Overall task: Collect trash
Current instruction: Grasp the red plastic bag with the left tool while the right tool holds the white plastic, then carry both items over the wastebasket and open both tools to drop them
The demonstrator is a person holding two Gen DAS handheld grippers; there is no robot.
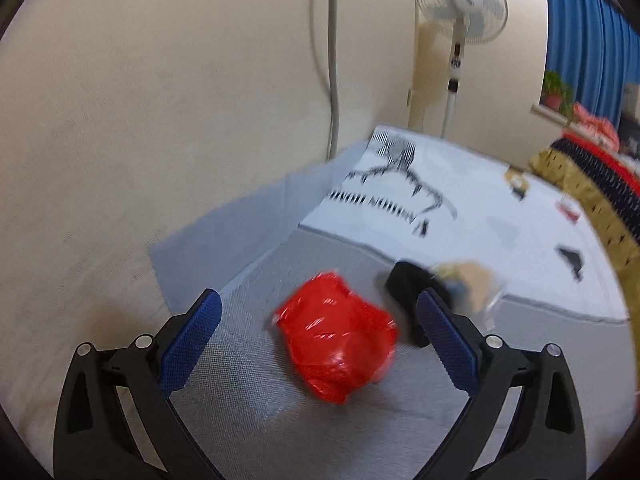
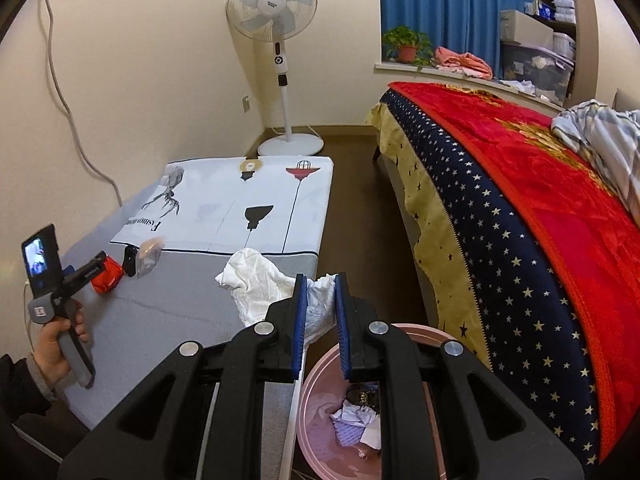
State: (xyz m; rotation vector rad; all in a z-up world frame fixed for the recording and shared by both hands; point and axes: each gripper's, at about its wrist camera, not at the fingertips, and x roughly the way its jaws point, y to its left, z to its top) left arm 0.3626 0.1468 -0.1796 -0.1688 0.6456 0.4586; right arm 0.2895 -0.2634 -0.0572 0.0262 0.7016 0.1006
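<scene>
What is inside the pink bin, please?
Inside the pink bin lie crumpled white paper and a dark wrapper. The right gripper, shut on a white tissue, covers the rest.

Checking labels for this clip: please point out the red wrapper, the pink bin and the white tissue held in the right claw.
Red wrapper (image 1: 336,336): left wrist view, middle of the crumpled foil.
Pink bin (image 2: 316,432): right wrist view, inner left wall.
White tissue (image 2: 320,304): right wrist view, part between the pads.
</scene>
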